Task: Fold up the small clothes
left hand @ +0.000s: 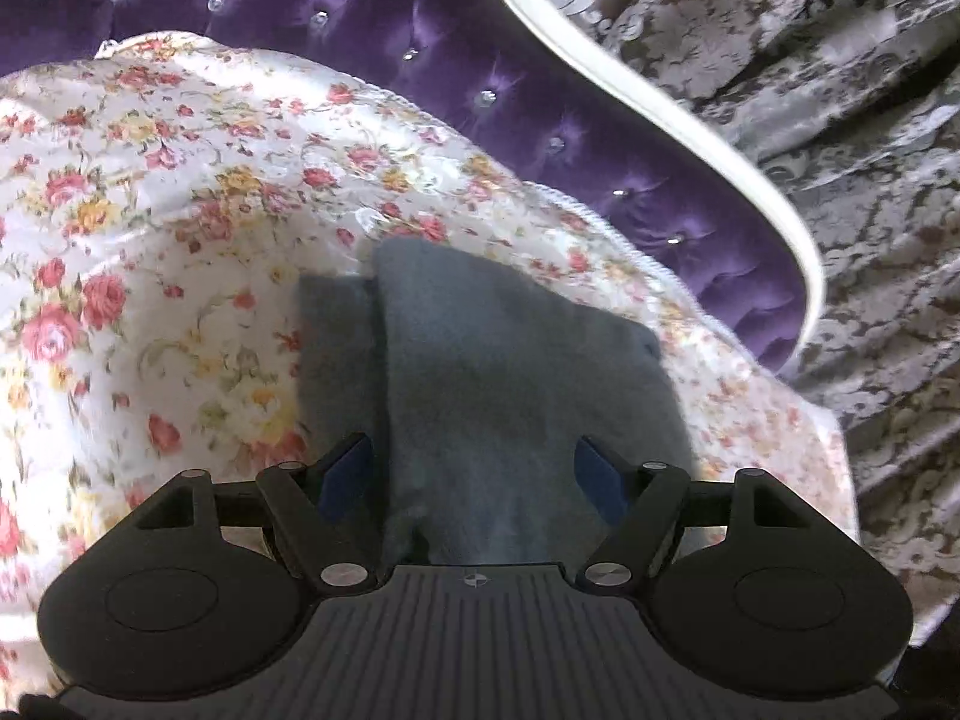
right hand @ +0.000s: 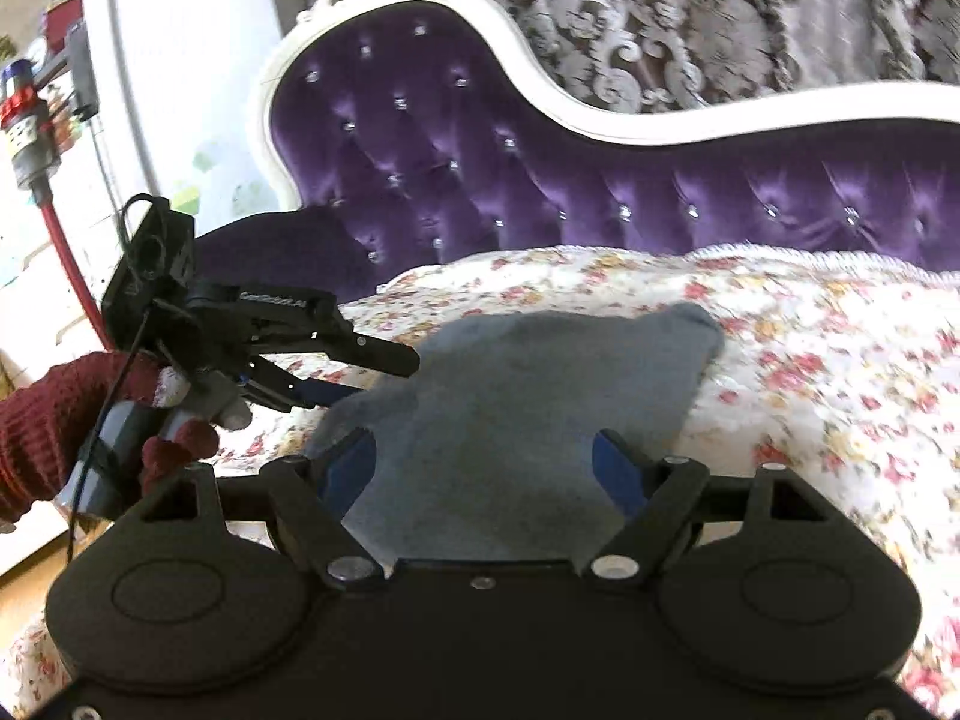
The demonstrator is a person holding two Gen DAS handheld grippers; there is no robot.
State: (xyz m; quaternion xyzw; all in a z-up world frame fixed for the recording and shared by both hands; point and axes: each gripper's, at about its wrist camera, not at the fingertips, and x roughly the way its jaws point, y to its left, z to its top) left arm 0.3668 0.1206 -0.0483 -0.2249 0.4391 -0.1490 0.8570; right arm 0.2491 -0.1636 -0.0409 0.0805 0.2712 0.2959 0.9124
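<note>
Purple tufted sofa back (right hand: pixel 600 180) with white frame; floral cover (left hand: pixel 180 240) spread over the seat; patterned grey curtain (left hand: pixel 780 60) behind.

Item 1, your left tongs (left hand: pixel 474 468): jaws spread wide, blue pads (left hand: pixel 345 471) either side of the grey cloth, gripping nothing that can be seen. In the right wrist view the same tool (right hand: pixel 360 372) shows from the side, reaching in low over the cloth's left edge, held by your hand in a dark red glove (right hand: pixel 72 414).

Item 2, your right tongs (right hand: pixel 486 468): likewise wide apart, the grey cloth running between the fingers but not pinched.

Item 3, small grey garment (left hand: pixel 480 372): lies on the floral cover, near its middle, partly doubled. The left view shows a lengthwise fold with one layer stepped over the other (left hand: pixel 336 330).

Risks from here, as a judgement:
- Both tongs sit over soft, fuzzy fabric on a slippery-looking cover; closing too deep may catch the floral cover together with the garment.
- Pinching one layer only would let the existing fold slide open when you lift.
- The two tools are close; crossing them over the cloth could make them collide.

View differences: the left view alone shows the stepped fold line and the garment's far corner (left hand: pixel 648 342). The right view alone shows your gloved hand, the other tool, the sofa's scrolled end, and clutter beyond at left, too blurred to identify.
</note>
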